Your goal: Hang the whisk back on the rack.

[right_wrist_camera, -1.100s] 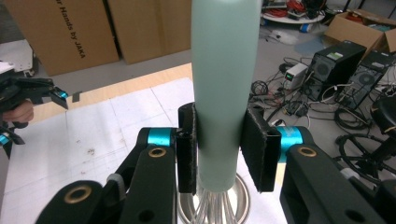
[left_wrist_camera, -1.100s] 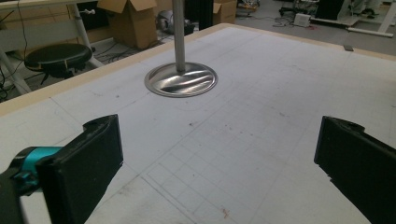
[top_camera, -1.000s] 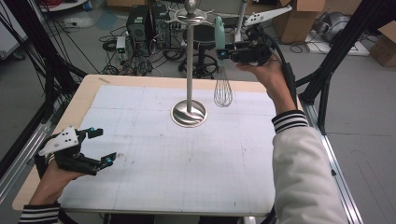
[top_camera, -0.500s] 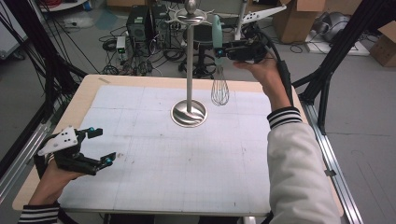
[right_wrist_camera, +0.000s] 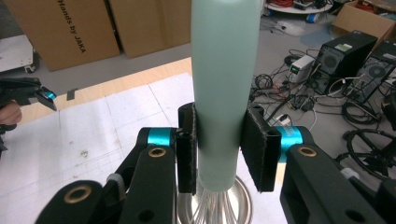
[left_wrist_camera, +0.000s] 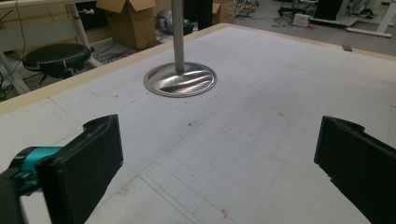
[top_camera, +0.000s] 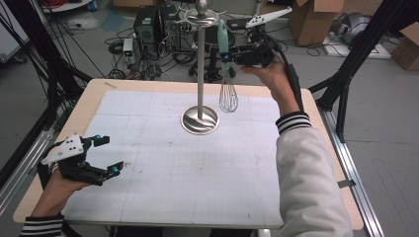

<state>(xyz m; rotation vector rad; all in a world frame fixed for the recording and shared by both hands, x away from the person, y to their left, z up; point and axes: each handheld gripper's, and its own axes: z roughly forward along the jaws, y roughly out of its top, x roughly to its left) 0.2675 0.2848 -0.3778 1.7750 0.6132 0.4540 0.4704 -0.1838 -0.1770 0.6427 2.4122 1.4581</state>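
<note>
High view: the right gripper (top_camera: 228, 53) clamps the mint handle of a whisk (top_camera: 226, 84), held upright in the air just beside the pole of a steel stand (top_camera: 199, 120) on the bench (top_camera: 163, 163). The left gripper (top_camera: 109, 155) rests near the bench's left edge, jaws apart.

Left gripper view: jaws wide apart over bare bench, the stand's base (left_wrist_camera: 180, 80) ahead.

Right gripper view: both pads (right_wrist_camera: 256, 148) press the whisk handle (right_wrist_camera: 225, 84), wires below.

The whisk (right_wrist_camera: 226, 84) runs off the right gripper view's top edge, its wires half hidden behind the jaws. In the left gripper view, the stand's pole (left_wrist_camera: 177, 32) is cut off at the top.
</note>
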